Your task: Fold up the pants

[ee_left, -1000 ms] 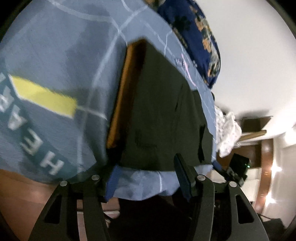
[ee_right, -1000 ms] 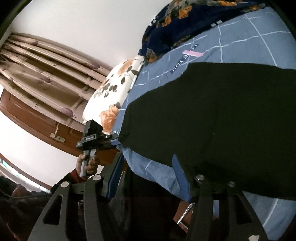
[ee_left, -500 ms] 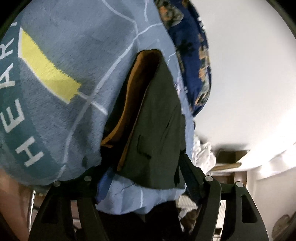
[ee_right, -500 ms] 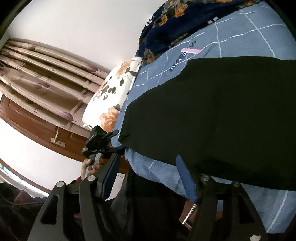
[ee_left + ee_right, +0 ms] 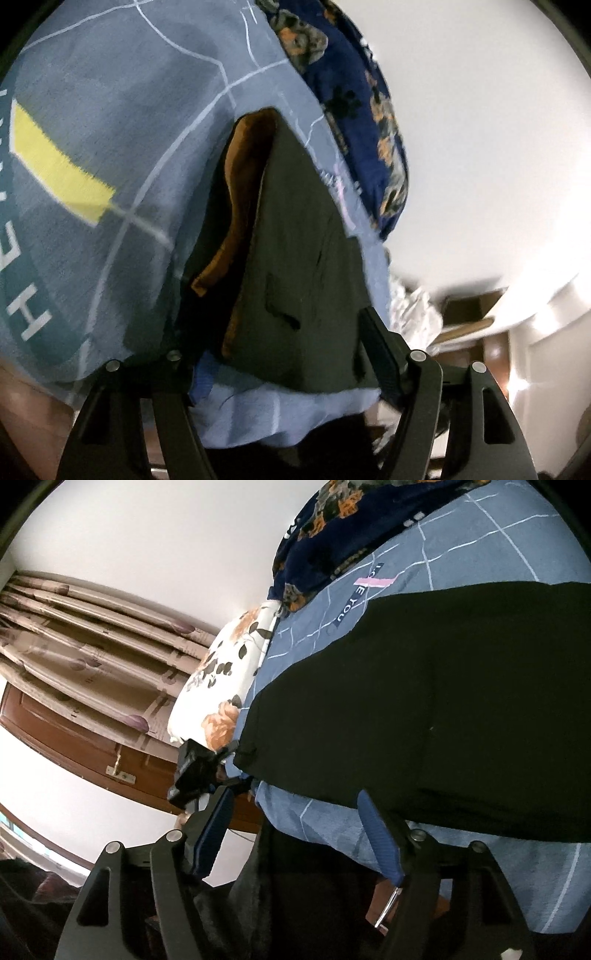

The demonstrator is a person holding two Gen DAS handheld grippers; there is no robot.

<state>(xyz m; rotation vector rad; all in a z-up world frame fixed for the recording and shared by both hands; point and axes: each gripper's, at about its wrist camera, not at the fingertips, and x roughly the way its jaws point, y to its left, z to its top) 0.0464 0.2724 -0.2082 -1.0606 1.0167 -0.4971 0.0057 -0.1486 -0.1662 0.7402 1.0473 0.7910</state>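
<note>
Your jaws stand spread on both sides, with nothing pinched between them. Your left gripper sits low at the near edge of the bed, its blue-padded fingers spread to either side of the pants, close to the fabric; whether a pad touches the cloth cannot be told. The pants lie folded on the blue bedspread, dark on the outside, with an orange-brown lining showing along the left edge and a pocket flap facing up. A yellow patch and white lettering mark the bedspread to the left of them.

Your right gripper hangs just off the bed's edge, its right finger over the bedspread and close below the near edge of the pants, which spread flat and black across the bed. The left finger points out past the bed's corner. From this view your left gripper shows at the corner of the pants, beside a white floral pillow. A dark blue floral blanket is bunched at the far side of the bed, and striped curtains hang above a brown wooden panel.
</note>
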